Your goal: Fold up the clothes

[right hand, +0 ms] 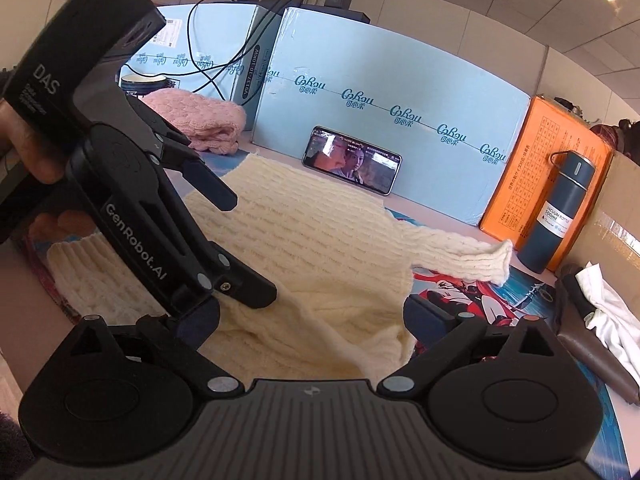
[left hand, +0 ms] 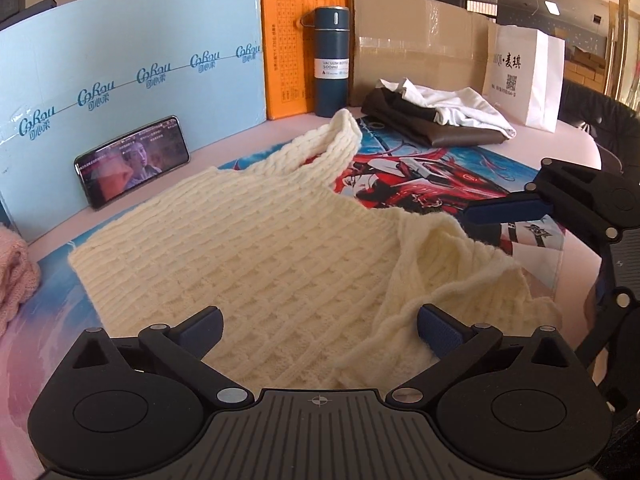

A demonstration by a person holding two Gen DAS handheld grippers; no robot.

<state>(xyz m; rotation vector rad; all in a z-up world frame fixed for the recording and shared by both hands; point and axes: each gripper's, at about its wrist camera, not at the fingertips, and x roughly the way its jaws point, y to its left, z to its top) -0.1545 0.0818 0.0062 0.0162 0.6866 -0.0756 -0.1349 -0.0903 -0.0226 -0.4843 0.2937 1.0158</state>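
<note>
A cream knitted sweater (left hand: 256, 248) lies spread on a printed mat (left hand: 432, 176). One sleeve (left hand: 336, 140) reaches toward the far side; another part is bunched at the near right (left hand: 452, 264). My left gripper (left hand: 320, 330) is open, just above the sweater's near edge, holding nothing. My right gripper (right hand: 312, 320) is open over the sweater (right hand: 312, 240). It also shows at the right edge of the left wrist view (left hand: 508, 208). The left gripper's body (right hand: 160, 232) stands over the sweater in the right wrist view. The far sleeve (right hand: 468, 256) lies over the mat.
A phone (left hand: 132, 160) leans on a light blue box (left hand: 120, 72). A dark blue vacuum bottle (left hand: 332, 60), an orange box (left hand: 284, 48), a cardboard box (left hand: 420, 48) and a white paper bag (left hand: 524, 76) stand at the back. Brown and white clothes (left hand: 440, 120) are piled there. A pink knit (right hand: 196, 120) lies left.
</note>
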